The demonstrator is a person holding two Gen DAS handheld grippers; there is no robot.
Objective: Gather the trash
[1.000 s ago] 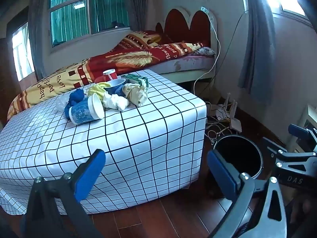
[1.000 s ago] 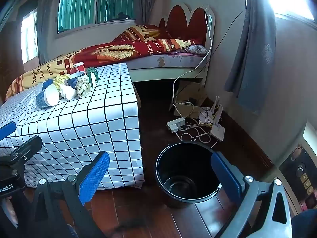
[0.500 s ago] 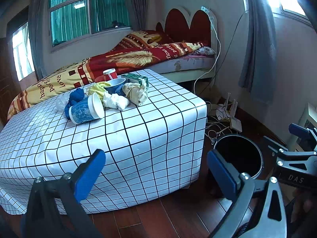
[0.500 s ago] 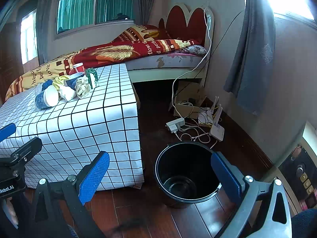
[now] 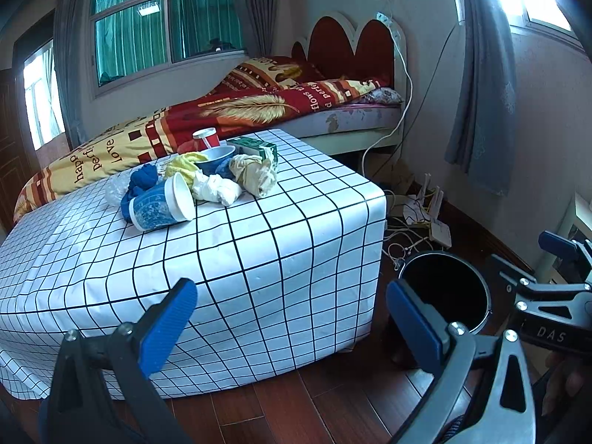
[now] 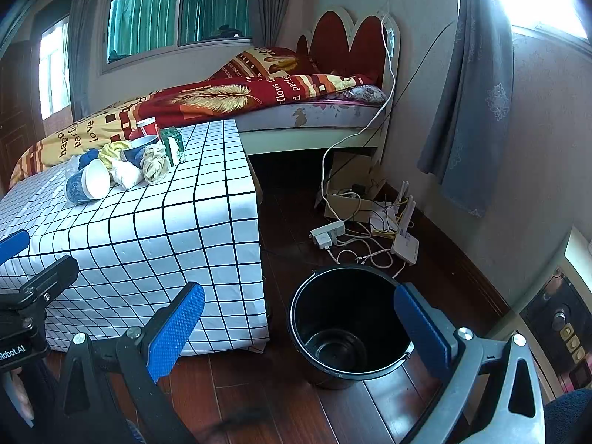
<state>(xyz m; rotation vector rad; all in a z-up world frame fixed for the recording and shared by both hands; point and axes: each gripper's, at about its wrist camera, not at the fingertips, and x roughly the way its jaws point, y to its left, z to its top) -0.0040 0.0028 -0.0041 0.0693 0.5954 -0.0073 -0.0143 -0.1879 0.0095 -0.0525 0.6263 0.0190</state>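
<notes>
Left wrist view: my left tool (image 5: 285, 318) gapes wide, empty, low before the checkered worktop (image 5: 229, 259). Trash pile (image 5: 207, 181) sits at its far side: tipped blue cup (image 5: 159, 209), crumpled papers, red cup (image 5: 205, 138) half hidden behind. Black bin (image 6: 347, 329) stands on the floor beside the worktop, its near rim cut by my right tool (image 6: 296, 329), fingers also spread, holding nothing. Clear wrapper behind the pile is hard to make out.
</notes>
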